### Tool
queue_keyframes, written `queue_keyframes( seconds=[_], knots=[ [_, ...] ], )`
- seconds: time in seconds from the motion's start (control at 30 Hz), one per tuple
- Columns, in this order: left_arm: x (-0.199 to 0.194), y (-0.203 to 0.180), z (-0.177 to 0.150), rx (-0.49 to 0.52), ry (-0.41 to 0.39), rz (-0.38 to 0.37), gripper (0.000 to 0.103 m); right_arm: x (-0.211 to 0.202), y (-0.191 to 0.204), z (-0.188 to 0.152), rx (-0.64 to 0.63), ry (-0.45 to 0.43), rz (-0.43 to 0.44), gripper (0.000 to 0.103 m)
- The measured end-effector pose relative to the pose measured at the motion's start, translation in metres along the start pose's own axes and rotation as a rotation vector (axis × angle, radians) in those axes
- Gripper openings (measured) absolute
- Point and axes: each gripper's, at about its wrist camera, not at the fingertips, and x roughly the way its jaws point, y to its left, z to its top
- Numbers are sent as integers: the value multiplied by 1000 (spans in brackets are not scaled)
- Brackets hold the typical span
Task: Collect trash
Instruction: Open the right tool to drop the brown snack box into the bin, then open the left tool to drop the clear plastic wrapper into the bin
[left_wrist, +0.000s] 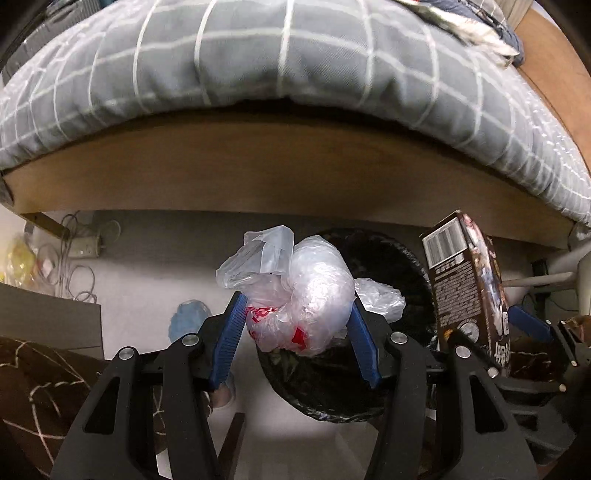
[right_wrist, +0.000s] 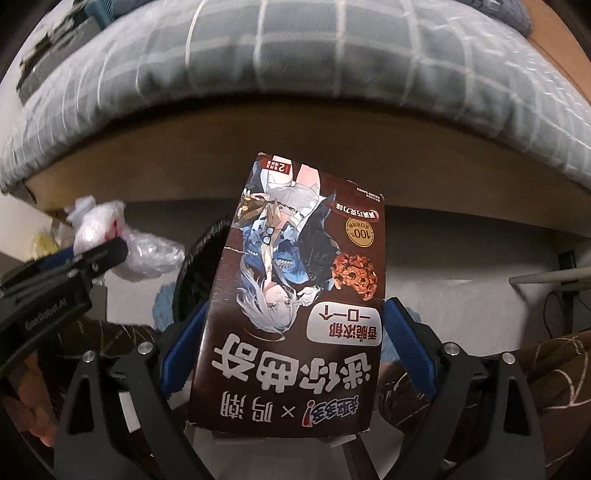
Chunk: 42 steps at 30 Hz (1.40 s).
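Note:
My left gripper (left_wrist: 295, 314) is shut on a crumpled clear plastic bag (left_wrist: 295, 291) with red print, and holds it above a round bin lined with a black bag (left_wrist: 391, 266). The plastic bag also shows in the right wrist view (right_wrist: 125, 247), held by the left gripper (right_wrist: 99, 247). My right gripper (right_wrist: 291, 325) is shut on a brown cookie box (right_wrist: 295, 295) with an anime figure, held upside down. In the left wrist view the cookie box (left_wrist: 465, 288) stands upright to the right of the bin. The bin's rim (right_wrist: 201, 247) shows behind the box.
A bed with a grey checked quilt (left_wrist: 295, 55) and a wooden side board (left_wrist: 295, 166) spans the back. Cables and a power strip (left_wrist: 85, 247) lie under it at the left. A blue slipper (left_wrist: 188, 317) sits on the pale floor. A brown patterned fabric (left_wrist: 37, 376) is at the lower left.

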Motion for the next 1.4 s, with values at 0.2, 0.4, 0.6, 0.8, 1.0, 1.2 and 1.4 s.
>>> queue_keyframes(
  seconds=[0.2, 0.4, 0.6, 0.8, 1.0, 1.2, 1.4],
  knots=[
    [6, 11, 0, -20, 6, 13, 53, 16, 14, 4, -33, 30, 2, 89],
    [8, 21, -2, -35, 15, 41, 53, 28, 22, 5, -64, 55, 1, 90],
    [6, 21, 1, -35, 22, 37, 53, 30, 19, 9, -43, 47, 3, 95],
    [16, 22, -3, -23, 40, 38, 53, 28, 13, 8, -37, 50, 11, 95],
    [20, -1, -2, 22, 41, 15, 53, 6, -12, 12, -16, -9, -51, 95],
    [20, -37, 5, 68, 23, -1, 53, -20, -52, 8, 58, -56, -110, 95],
    [17, -72, 13, 117, 6, -31, 53, -42, -92, -1, 138, -106, -171, 95]
  ],
)
